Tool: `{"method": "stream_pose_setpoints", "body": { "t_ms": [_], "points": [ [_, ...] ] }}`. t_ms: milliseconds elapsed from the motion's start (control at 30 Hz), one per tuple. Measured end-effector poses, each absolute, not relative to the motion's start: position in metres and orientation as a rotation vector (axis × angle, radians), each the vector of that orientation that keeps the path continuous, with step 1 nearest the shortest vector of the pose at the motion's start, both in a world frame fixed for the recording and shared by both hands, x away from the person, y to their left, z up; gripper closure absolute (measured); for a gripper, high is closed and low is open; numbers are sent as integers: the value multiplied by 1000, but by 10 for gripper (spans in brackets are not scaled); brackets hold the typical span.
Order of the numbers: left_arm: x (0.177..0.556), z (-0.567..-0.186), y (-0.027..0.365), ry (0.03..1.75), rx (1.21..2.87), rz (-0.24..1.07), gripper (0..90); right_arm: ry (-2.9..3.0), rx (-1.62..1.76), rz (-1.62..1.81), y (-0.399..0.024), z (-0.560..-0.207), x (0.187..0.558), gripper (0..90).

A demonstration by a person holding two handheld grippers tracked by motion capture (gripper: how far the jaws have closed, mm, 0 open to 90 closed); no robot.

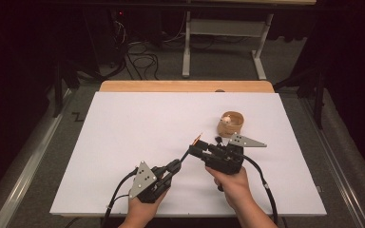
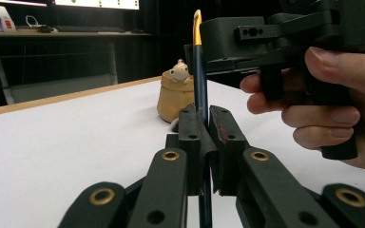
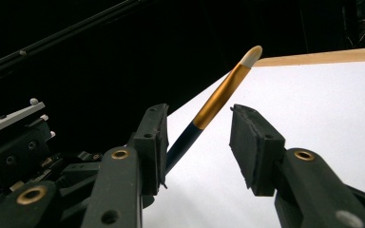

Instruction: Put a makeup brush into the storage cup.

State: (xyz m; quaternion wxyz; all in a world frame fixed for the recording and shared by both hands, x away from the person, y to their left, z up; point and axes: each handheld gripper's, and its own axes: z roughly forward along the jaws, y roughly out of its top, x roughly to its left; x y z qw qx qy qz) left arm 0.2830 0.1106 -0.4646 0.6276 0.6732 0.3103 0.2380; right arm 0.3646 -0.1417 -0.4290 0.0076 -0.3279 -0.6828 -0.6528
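A slim pen with a dark blue shaft, a gold collar and a pale tip (image 1: 196, 141) (image 2: 197, 71) (image 3: 218, 97) slants up above the white table. My left gripper (image 1: 175, 165) (image 2: 204, 128) is shut on its dark shaft, held low at the near middle of the table. My right gripper (image 1: 195, 151) (image 3: 199, 137) comes in from the right with its jaws on either side of the pen's upper shaft. One pad lies close against the shaft and the other stands clear of it, so the jaws are open.
A small tan cup (image 1: 231, 123) (image 2: 175, 95) with a little pale figure in it stands on the white table top (image 1: 138, 128), back right of the grippers. A wooden edge (image 1: 185, 86) runs along the far side. Cables and a desk frame lie on the floor beyond.
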Motion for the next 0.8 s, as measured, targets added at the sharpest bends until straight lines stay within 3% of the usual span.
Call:
{"method": "stream_pose_setpoints", "body": {
  "t_ms": [800],
  "points": [
    [282,-469,105,702,1570,553,846,-2031,-1025,-2005,-142,-435,368,717]
  ]
}}
